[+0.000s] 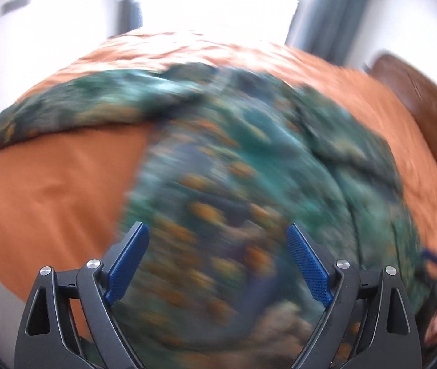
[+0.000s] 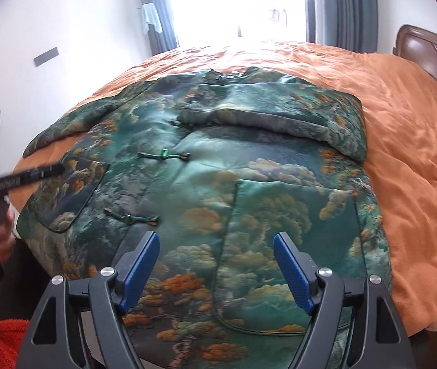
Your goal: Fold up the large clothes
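The padded green landscape-print satin jacket (image 2: 218, 166) on the orange bed quilt (image 2: 409, 141) looks soft, slippery, probably bulky; hems suit gripping. Left claw (image 1: 218, 264) and right claw (image 2: 216, 272) gape empty.

At the left edge of the right wrist view, the black bar of the left gripper (image 2: 27, 176) carries a line of white lettering, but it is too blurred by motion to read. No other text, label or number is legible in either view.
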Demonstrator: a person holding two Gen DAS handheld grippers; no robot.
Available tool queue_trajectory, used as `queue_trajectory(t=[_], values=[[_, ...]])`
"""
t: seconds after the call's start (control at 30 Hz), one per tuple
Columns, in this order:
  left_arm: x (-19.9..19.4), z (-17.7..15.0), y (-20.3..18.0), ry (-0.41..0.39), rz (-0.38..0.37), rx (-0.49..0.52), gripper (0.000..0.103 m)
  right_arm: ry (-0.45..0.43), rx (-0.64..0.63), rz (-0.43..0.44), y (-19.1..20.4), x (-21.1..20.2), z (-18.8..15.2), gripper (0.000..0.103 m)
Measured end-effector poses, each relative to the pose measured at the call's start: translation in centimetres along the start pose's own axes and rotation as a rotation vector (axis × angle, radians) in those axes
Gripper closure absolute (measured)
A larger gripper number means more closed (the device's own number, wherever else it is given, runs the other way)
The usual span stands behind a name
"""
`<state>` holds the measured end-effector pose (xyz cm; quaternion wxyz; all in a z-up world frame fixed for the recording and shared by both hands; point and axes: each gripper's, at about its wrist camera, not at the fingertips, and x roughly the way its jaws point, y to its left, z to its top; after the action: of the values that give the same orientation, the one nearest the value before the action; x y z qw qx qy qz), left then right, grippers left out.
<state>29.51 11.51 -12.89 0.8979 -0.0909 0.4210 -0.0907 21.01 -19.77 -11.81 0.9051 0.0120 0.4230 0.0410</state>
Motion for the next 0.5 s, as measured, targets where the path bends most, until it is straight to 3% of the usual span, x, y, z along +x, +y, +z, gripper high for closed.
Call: queue_trajectory(t=[0.2, 0.33, 0.5], values=[[2.5, 5.6, 13.0, -0.084, 0.046, -0.286, 0.010, 0.019, -0.041, 0.014, 1.9, 0.3, -0.1, 0.024], [6.0, 7.9, 21.2, -0.078, 0.094, -0.481, 0.010, 0.020, -0.065, 0.008, 2.9, 0.3, 0.0, 0.024], [7.3, 9.3, 26.1, -0.186, 0.077, -0.732, 0.013, 0.041, -0.095, 0.015, 3.9, 0.6, 0.2, 0.024]])
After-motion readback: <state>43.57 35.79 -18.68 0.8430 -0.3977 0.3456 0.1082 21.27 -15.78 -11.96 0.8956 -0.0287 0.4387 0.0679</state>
